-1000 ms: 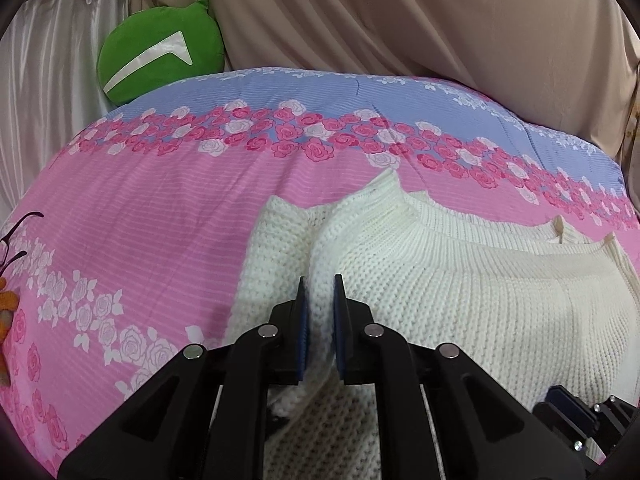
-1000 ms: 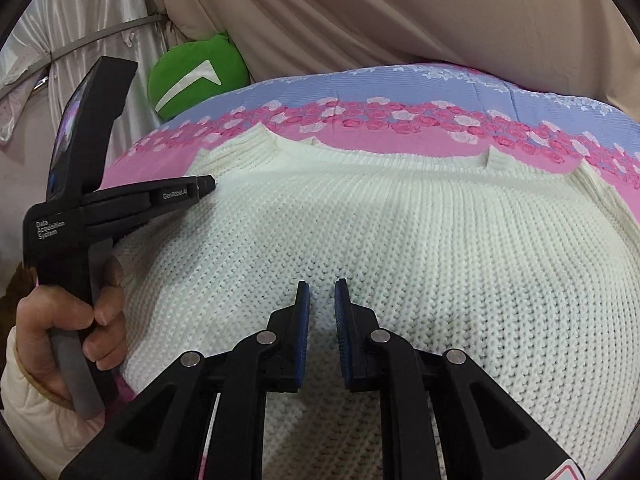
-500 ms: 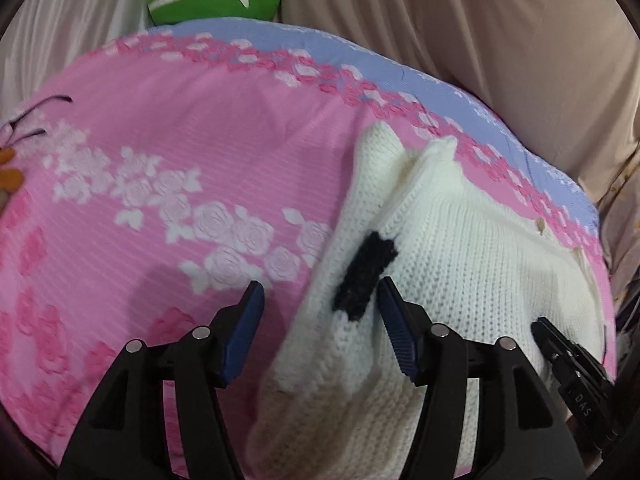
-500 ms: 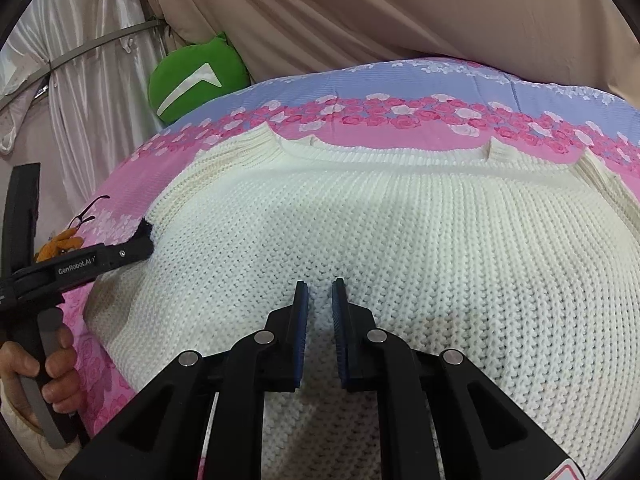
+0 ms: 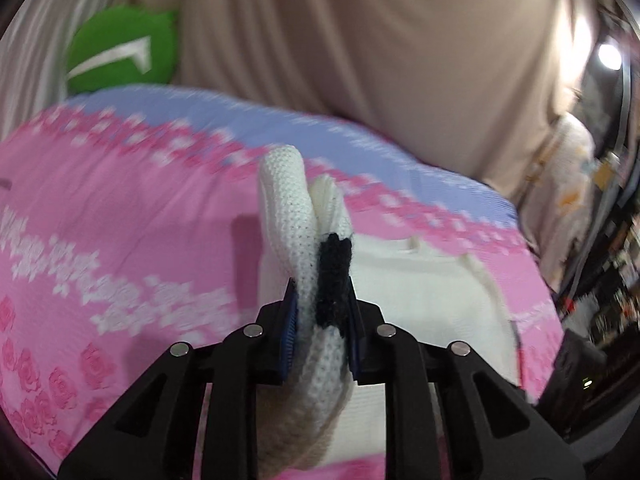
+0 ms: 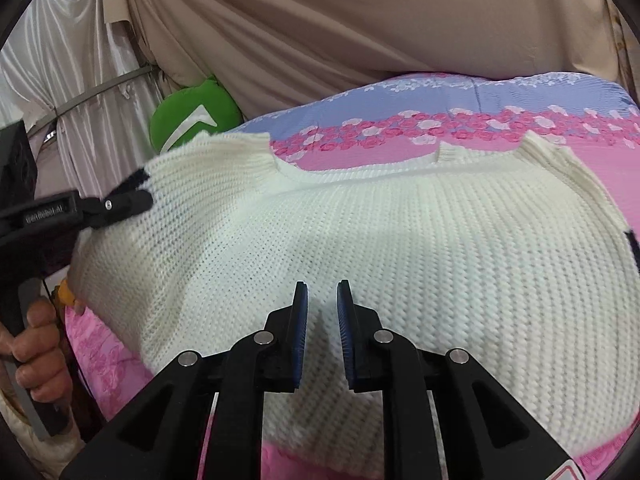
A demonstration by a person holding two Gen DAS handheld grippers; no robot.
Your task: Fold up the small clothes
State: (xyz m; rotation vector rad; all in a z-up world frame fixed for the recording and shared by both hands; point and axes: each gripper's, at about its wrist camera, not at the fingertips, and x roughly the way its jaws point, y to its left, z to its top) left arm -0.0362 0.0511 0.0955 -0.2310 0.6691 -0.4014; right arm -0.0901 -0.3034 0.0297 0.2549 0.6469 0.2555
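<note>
A cream knitted sweater (image 6: 400,240) lies spread on the pink and blue rose-print bedspread (image 6: 520,152). My left gripper (image 5: 322,292) is closing on the sweater's left edge (image 5: 288,216), at a small black knitted patch (image 5: 334,272), and holds that edge up off the bed. From the right wrist view the left gripper (image 6: 140,200) is seen clamping the raised corner at the far left. My right gripper (image 6: 321,286) hovers low over the middle of the sweater. Its jaws are opening a little and only knit shows in the narrow gap.
A green cushion (image 6: 192,120) leans against the beige curtain (image 6: 360,40) behind the bed. A person's hand (image 6: 36,344) grips the left tool's handle at the bed's left side. Something small and orange (image 6: 64,294) peeks out under the lifted sweater. Dim clutter (image 5: 600,220) stands to the right.
The left gripper opened wide over the sweater's left edge, then closed on it at the black patch and lifted it. The right gripper shifted across the sweater and its jaws parted slightly.
</note>
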